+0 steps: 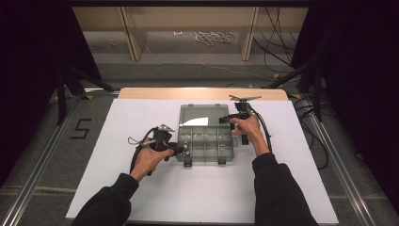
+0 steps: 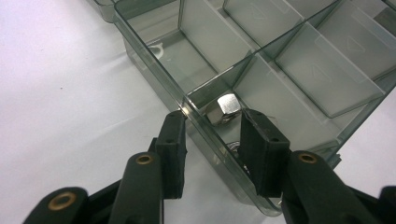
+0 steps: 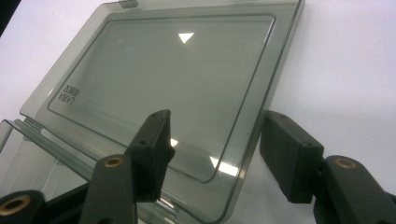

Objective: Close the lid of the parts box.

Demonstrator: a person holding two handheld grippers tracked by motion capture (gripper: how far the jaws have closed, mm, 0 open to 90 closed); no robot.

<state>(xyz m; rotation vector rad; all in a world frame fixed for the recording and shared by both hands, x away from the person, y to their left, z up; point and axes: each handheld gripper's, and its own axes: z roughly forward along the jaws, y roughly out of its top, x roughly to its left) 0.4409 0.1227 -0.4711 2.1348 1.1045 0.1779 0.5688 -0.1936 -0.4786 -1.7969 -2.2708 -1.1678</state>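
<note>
A clear grey compartment box (image 1: 205,143) lies open on the white sheet, its lid (image 1: 202,115) flat behind it. My left gripper (image 1: 184,151) is at the box's front left corner. In the left gripper view its jaws (image 2: 213,116) straddle the box wall (image 2: 154,56), one outside and one inside, with a gap between them. A steel hex nut (image 2: 226,107) sits in the corner compartment just beyond. My right gripper (image 1: 226,120) is at the lid's right side. In the right gripper view it (image 3: 215,119) stands open astride the lid (image 3: 163,70) edge.
The white sheet (image 1: 141,188) covers a wooden table (image 1: 202,92) and has free room in front and at both sides. Black frame posts stand left and right. Cables (image 1: 214,36) lie on the floor behind. The other compartments (image 2: 322,70) look empty.
</note>
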